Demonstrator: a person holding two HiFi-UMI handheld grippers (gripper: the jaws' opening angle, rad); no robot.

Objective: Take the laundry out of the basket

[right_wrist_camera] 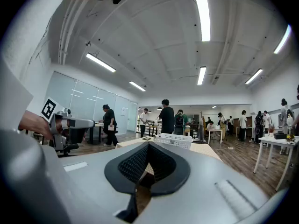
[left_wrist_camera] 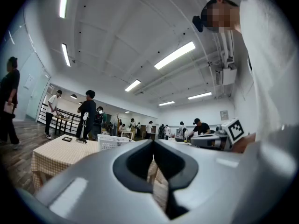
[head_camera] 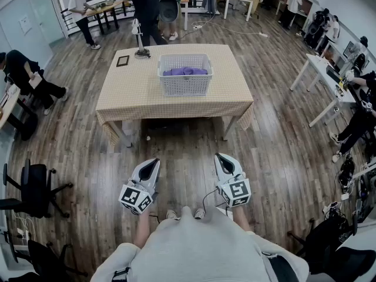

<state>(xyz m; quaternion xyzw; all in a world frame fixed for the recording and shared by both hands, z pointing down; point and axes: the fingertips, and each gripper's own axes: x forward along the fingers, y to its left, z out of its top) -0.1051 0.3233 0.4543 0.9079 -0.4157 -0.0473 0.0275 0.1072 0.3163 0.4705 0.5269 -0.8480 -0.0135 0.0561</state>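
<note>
- The white slatted basket (head_camera: pixel 185 75) stands on the far half of the tabletop (head_camera: pixel 132 96), which is covered in a pale checked cloth.
- The purple laundry (head_camera: pixel 185 71) lies inside the basket, bunched below the rim.
- Left of the basket, near the tabletop's far left corner, lies a small dark frame (head_camera: pixel 122 60); a slim white stand on a dark base (head_camera: pixel 140 44) rises just right of it.
- The person stands well back from the tabletop's near edge, on the wooden floor (head_camera: pixel 282 151).
- The left gripper (head_camera: pixel 154 163) is held low on the near left, jaws pressed together at the tips with nothing between them.
- The right gripper (head_camera: pixel 220 157) is held level with it on the near right, jaws likewise pressed together and empty.
- Both grippers point toward the tabletop, well apart from the basket.
- Other people sit and stand at desks around the far and right sides of the room.
</note>
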